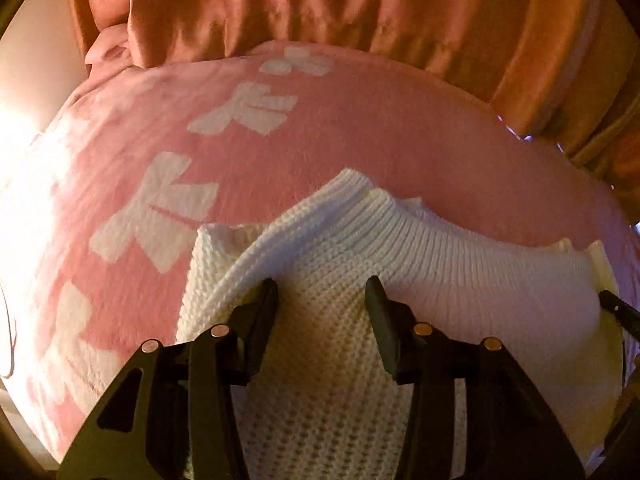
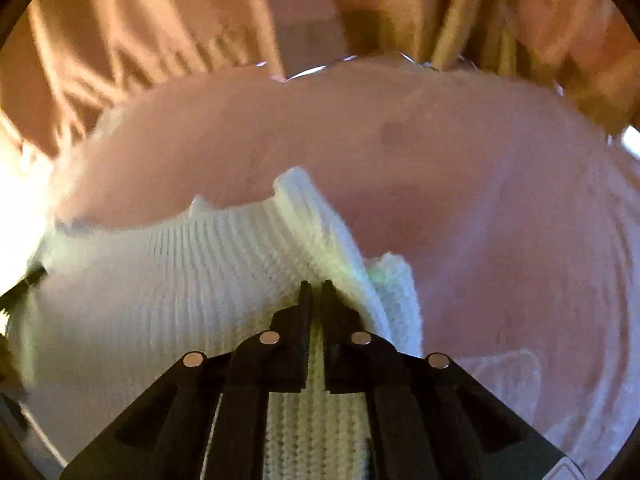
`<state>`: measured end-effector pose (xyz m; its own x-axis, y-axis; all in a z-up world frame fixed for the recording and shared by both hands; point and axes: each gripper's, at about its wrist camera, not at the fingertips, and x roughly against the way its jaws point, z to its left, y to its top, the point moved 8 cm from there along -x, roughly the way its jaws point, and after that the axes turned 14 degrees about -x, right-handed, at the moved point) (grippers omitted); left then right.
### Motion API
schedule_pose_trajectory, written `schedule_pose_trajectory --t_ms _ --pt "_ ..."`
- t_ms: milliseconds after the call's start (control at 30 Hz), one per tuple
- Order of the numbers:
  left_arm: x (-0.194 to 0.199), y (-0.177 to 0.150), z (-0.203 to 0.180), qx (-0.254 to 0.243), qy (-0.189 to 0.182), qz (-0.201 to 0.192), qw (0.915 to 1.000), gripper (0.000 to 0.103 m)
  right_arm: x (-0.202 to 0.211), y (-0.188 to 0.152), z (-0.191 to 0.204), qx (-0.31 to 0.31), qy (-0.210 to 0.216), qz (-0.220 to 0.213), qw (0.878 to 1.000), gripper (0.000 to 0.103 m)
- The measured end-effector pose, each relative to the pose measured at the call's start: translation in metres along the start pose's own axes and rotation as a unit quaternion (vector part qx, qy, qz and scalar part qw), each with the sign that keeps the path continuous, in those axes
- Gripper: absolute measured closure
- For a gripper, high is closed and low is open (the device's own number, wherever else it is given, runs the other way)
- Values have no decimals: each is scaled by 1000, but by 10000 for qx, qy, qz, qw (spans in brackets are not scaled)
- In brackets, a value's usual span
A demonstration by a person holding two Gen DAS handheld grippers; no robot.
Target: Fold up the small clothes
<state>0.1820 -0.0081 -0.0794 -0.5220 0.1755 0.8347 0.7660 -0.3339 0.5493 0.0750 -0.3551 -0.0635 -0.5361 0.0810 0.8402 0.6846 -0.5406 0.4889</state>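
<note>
A white knitted garment (image 1: pixel 320 264) with a ribbed band lies folded on a pink blanket (image 1: pixel 360 128). My left gripper (image 1: pixel 322 292) is open, its two fingers spread over the knit with cloth lying between them. In the right wrist view the same white garment (image 2: pixel 160 280) fills the lower left, its ribbed band running across. My right gripper (image 2: pixel 317 286) is shut on a fold of the garment near its right edge. The tip of the right gripper shows at the right edge of the left wrist view (image 1: pixel 618 308).
The pink blanket carries white bow shapes (image 1: pixel 160 212) on its left part. Orange-brown curtains (image 1: pixel 320 4) hang behind the far edge of the surface, also in the right wrist view (image 2: pixel 120 40). Bright light washes out the left side.
</note>
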Motion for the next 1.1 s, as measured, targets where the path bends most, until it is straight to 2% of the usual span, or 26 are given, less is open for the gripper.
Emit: schedule_pose_trajectory --t_ms 33,100,167,200,300,400,500,633,767,833,900,933,967,1033,1100 --pt "-1 0 1 -16 33 -30 10000 58 9 -2 9 110 32 -90 9999 99" --pt "-5 1 -2 -141 168 -99 9997 58 18 -9 28 447 166 -191 9987 101" --pt "-10 2 -4 -285 316 -152 9990 57 -2 -10 24 656 -319 -211 9971 103" --pt "-10 1 -5 -343 379 -171 9985 57 -15 -8 12 553 -371 -174 9976 103" --pt "-9 1 -5 -381 341 -177 9985 57 -9 5 4 40 -12 -89 10000 103" --pt "-9 2 -4 -408 305 -160 9986 57 -1 10 11 265 -145 -294 9991 103" --pt "-8 1 -7 -459 390 -178 9980 57 -20 9 2 201 -232 -108 9995 103" --pt "-6 1 -8 -428 414 -153 9981 57 7 13 21 80 -47 -263 9996 102" --pt "-6 1 -10 -449 450 -146 9979 57 34 -7 45 499 83 -483 9976 102" --pt "-6 2 -9 -440 429 -123 9980 57 26 -11 34 623 -223 -489 9966 102" --pt "-6 2 -9 -396 354 -103 9985 57 7 -6 12 367 -379 -309 9981 103" --pt "-6 1 -8 -389 326 -98 9987 57 -1 -4 2 248 -379 -221 9987 103" --pt "-5 1 -8 -388 297 -93 9988 57 -6 -2 -7 40 -133 -114 9998 103" --pt "-5 1 -8 -409 261 -91 9988 57 -3 3 -8 -210 42 -56 9998 103" --pt "-2 1 -8 -416 225 -120 9988 57 14 5 -2 -55 -48 -322 9995 103"
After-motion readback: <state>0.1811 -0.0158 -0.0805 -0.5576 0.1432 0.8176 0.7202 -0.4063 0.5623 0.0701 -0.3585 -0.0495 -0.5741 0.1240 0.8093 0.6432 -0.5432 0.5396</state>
